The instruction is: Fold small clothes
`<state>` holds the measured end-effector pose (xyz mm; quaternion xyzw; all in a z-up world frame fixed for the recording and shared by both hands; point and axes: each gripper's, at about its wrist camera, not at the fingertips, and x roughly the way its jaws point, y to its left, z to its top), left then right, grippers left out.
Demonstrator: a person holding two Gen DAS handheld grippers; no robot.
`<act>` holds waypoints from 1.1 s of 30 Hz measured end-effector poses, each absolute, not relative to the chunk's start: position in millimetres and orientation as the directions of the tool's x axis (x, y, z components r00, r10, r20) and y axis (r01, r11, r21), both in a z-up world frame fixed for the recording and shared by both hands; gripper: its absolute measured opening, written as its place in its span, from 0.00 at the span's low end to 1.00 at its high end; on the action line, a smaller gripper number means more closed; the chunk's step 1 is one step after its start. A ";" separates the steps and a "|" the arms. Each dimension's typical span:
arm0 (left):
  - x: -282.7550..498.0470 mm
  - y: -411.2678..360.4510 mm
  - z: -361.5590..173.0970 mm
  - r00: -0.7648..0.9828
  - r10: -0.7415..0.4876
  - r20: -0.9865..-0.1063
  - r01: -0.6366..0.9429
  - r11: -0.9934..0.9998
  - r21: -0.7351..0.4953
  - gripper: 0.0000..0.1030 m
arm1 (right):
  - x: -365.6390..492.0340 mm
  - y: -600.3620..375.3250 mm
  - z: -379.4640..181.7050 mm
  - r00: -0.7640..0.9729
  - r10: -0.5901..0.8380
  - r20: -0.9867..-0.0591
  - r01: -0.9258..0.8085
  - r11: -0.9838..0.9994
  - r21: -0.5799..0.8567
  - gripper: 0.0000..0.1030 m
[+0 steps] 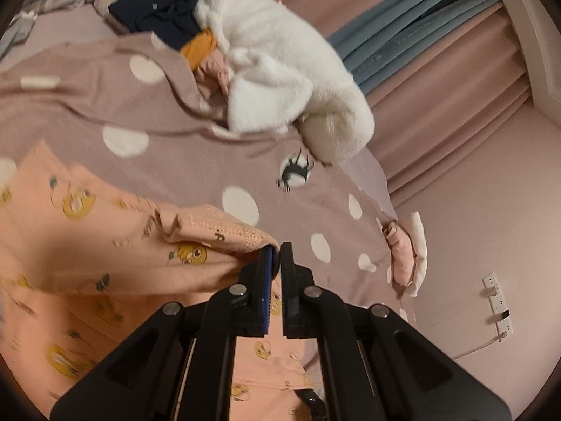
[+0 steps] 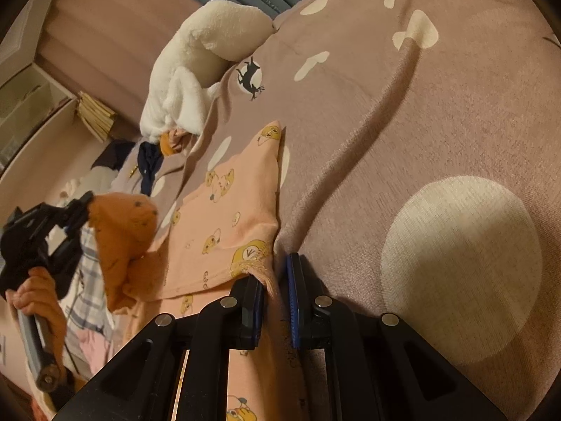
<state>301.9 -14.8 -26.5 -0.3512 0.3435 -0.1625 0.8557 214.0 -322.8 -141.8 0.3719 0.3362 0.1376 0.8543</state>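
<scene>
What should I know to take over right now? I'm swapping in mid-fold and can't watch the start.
Left gripper: shut on a hem corner of the peach garment, lifted off the bed.
Right gripper: shut on another edge of the same garment, low at the polka-dot bedspread.
The garment's far part lies flat on the bedspread, the near part raised. A pile with a white fleece and dark clothes waits further up the bed.
Done: both edges gripped. Left: lay the fold over, smooth it, then take the pile.
</scene>
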 end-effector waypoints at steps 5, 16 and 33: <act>300.8 -50.9 -36.0 0.692 -0.533 -0.487 0.064 0.717 -0.694 0.01 | 213.4 -322.8 -141.4 0.737 0.489 -0.466 0.011 0.681 0.733 0.08; 305.7 -70.8 -14.2 0.760 -0.531 -0.374 0.092 0.658 -0.748 0.00 | 211.4 -325.1 -143.0 0.739 0.501 -0.451 0.001 0.668 0.744 0.08; 287.2 -129.6 -34.6 0.497 -0.724 -0.479 0.324 0.667 -0.671 0.82 | 211.0 -326.1 -144.5 0.739 0.512 -0.438 -0.006 0.655 0.756 0.08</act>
